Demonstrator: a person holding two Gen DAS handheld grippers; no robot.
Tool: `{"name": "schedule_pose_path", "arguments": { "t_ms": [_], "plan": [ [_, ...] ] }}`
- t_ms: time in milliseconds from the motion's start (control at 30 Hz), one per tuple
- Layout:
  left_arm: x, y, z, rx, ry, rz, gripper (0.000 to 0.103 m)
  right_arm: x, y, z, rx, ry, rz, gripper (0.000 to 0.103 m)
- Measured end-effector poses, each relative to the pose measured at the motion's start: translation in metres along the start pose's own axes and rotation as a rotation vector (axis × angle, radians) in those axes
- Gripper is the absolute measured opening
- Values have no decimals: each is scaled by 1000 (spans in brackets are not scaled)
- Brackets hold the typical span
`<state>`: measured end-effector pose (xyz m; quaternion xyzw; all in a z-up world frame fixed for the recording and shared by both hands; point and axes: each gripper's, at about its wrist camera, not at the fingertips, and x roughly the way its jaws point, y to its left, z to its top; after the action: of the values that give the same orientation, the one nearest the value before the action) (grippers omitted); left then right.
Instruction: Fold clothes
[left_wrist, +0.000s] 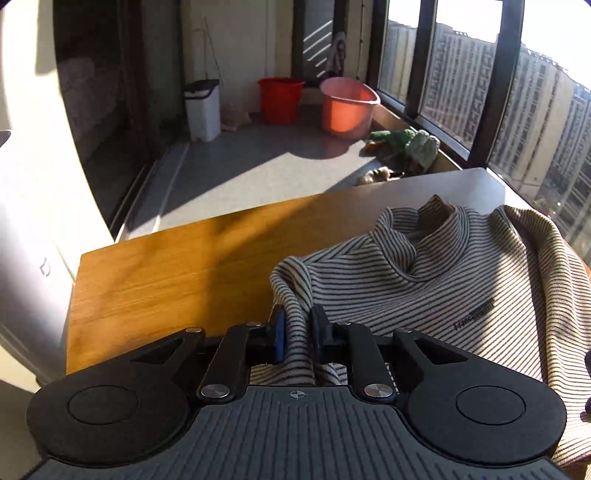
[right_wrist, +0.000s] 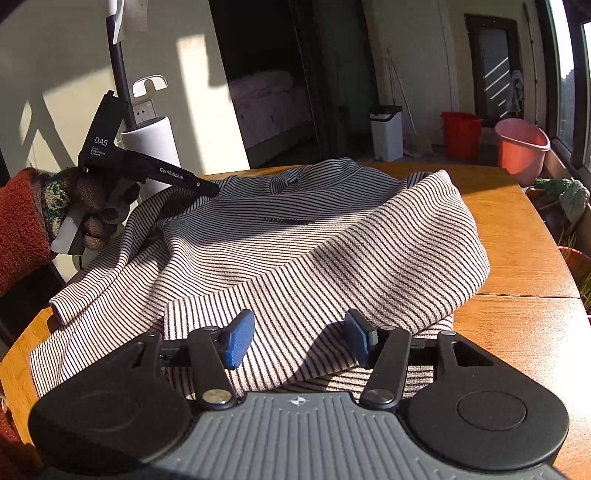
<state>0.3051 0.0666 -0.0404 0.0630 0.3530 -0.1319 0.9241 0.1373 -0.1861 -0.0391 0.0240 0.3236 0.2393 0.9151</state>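
A beige and black striped top (left_wrist: 424, 291) with a small black chest logo lies crumpled on the wooden table (left_wrist: 177, 266). My left gripper (left_wrist: 298, 325) is shut on a raised fold of the top at its left shoulder or sleeve. In the right wrist view the same top (right_wrist: 295, 243) spreads over the table (right_wrist: 517, 332), and the left gripper (right_wrist: 210, 190) shows at the top's far left edge in a gloved hand. My right gripper (right_wrist: 299, 332) is open, jaws wide apart, just above the top's near hem.
A red bucket (left_wrist: 280, 99), a pink tub (left_wrist: 347, 109) and a white bin (left_wrist: 202, 109) stand on the balcony floor beyond the table. Green plants (left_wrist: 410, 142) lie by the window. A white cylinder with a pole (right_wrist: 151, 147) stands at the table's far left.
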Motion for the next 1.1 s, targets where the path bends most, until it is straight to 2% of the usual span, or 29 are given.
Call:
{"name": "schedule_pose_path", "arguments": {
  "t_ms": [33,67,167,233,300,333,367,400,433,500,600,700,767,800,833,867,967,1100],
  "plan": [
    [-5,1,1,19,-39,59,6,0,0,0,0,0,1,55],
    [-7,6,2,18,-56,112,6,0,-1,-1,1,1,1,55],
    [-8,29,4,-42,-53,183,6,-1,-2,-1,3,1,3,55],
    [-13,37,2,-45,-68,236,5,-1,-1,-1,-6,3,-6,55],
    [-27,46,0,-96,-85,194,7,0,0,0,-16,6,-12,56],
    [-36,51,-2,-141,-88,125,10,0,1,0,-20,7,-11,57],
    [-44,56,-4,-187,-87,27,29,1,1,0,-24,9,-10,59],
    [-51,59,-6,-227,-86,-65,60,1,2,0,-28,10,-8,61],
    [-55,59,-8,-248,-85,-128,84,1,2,0,-31,11,-6,62],
    [-56,52,-13,-228,-67,-189,92,3,4,2,-36,13,-4,64],
    [-41,37,-18,-160,-20,-135,94,3,6,2,-47,14,-12,65],
    [-15,28,-26,-124,46,-60,90,2,6,1,-49,10,-21,65],
    [-8,24,-31,-99,55,-21,75,1,6,1,-45,4,-28,65],
    [-8,23,-34,-89,42,-5,56,1,5,1,-42,2,-30,65],
    [-13,21,-37,-67,23,35,19,0,4,1,-38,1,-33,65],
    [-18,18,-38,-35,2,81,12,1,4,1,-38,2,-34,65],
    [-28,28,-40,-3,-35,209,11,2,6,2,-50,10,-38,65],
    [-39,51,-50,-120,-23,168,15,5,13,2,-96,25,-51,65]
  ]
}}
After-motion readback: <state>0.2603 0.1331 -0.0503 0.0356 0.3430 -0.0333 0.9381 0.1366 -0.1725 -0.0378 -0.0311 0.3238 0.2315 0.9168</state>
